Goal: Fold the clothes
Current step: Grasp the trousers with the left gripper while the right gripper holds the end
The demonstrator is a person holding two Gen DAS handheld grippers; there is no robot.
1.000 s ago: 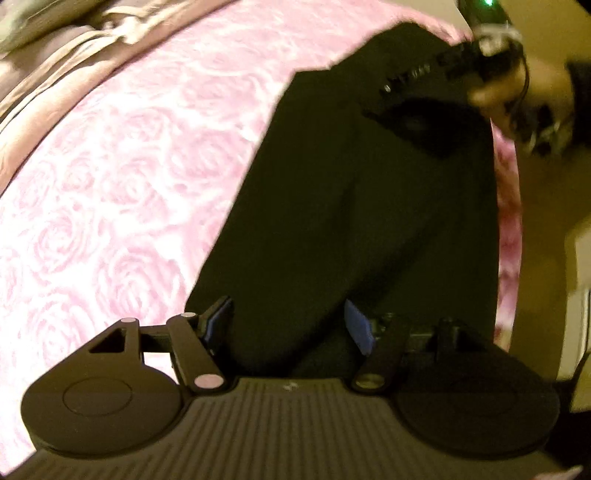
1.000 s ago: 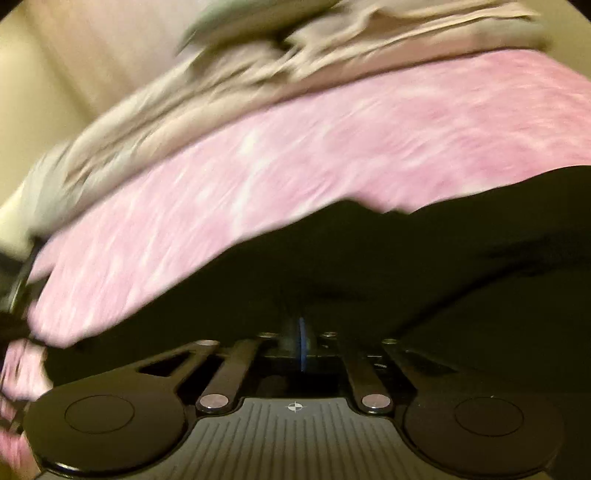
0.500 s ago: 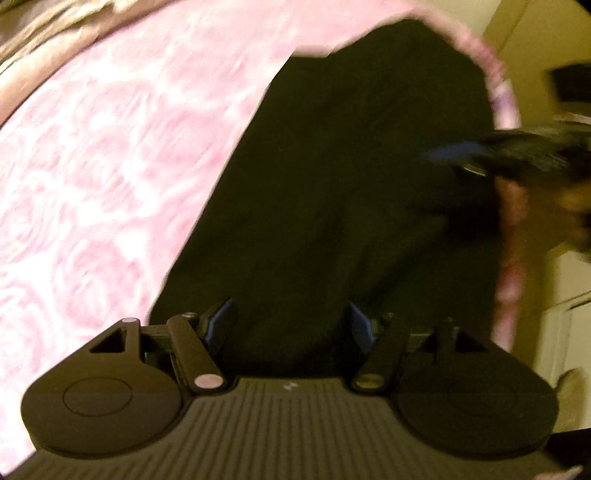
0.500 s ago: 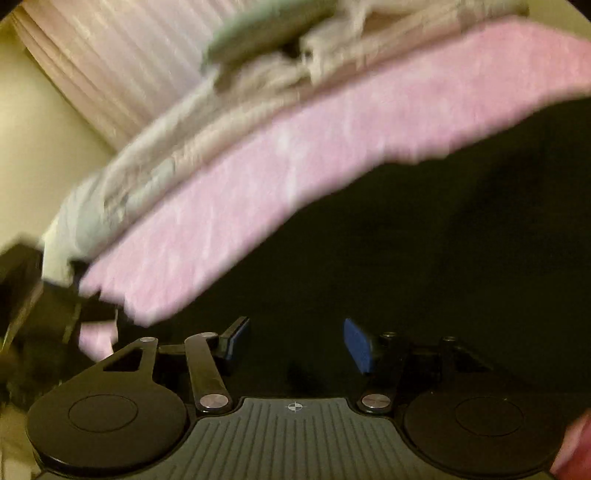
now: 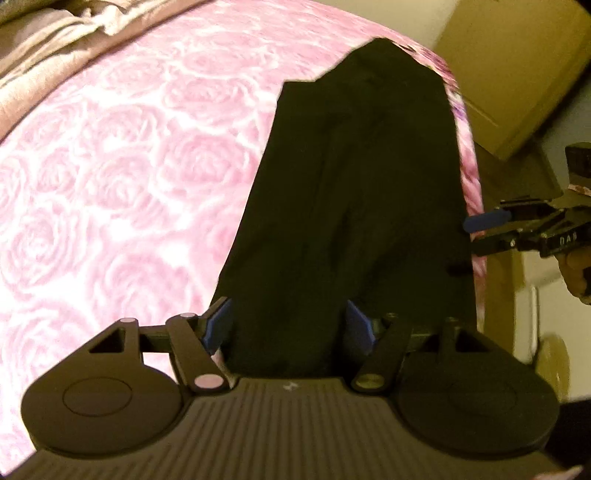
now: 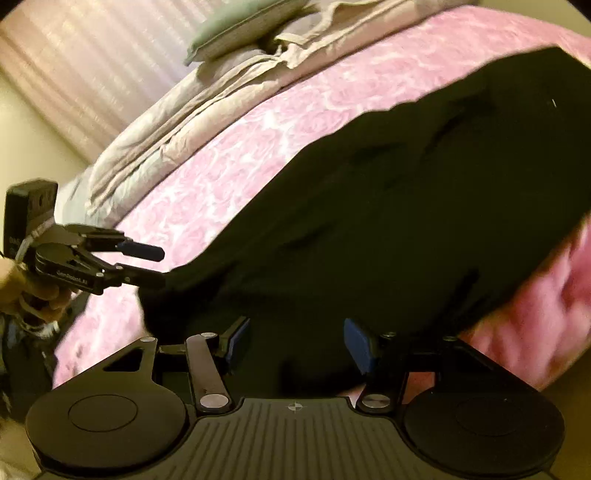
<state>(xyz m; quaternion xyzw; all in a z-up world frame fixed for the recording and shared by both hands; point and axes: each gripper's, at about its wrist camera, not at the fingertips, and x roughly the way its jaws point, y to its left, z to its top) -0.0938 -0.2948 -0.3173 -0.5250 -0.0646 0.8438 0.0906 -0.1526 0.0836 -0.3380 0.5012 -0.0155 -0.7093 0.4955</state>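
Black, matte and folded into a long narrow panel, the black cloth garment (image 5: 351, 206) lies flat on the pink rose-patterned bedspread (image 5: 122, 177), close along the edge of the bed. In the left wrist view its long axis runs straight away from the camera, broad near the gripper and tapering to an uneven, stepped far end that points toward the far corner of the bed. In the right wrist view the same garment (image 6: 388, 206) stretches as a wide dark band from lower left to upper right, its nearer end draping toward the bed's edge.

The left gripper (image 5: 288, 325) hangs over the near end of the garment with its blue-padded jaws apart, the cloth seen between them but not pinched; from the right wrist view the left gripper (image 6: 155, 264) sits just at the garment's corner, jaws parted, and whether its lower finger touches the cloth cannot be told. The right gripper (image 6: 295, 343) has just been opening; its jaws stand apart over dark cloth with nothing clamped. In the left wrist view the right gripper (image 5: 480, 232) is just beside the bed's edge, off the garment.

A rumpled beige blanket (image 6: 192, 122) and a grey-green pillow (image 6: 236, 26) lie at the far side of the bed.
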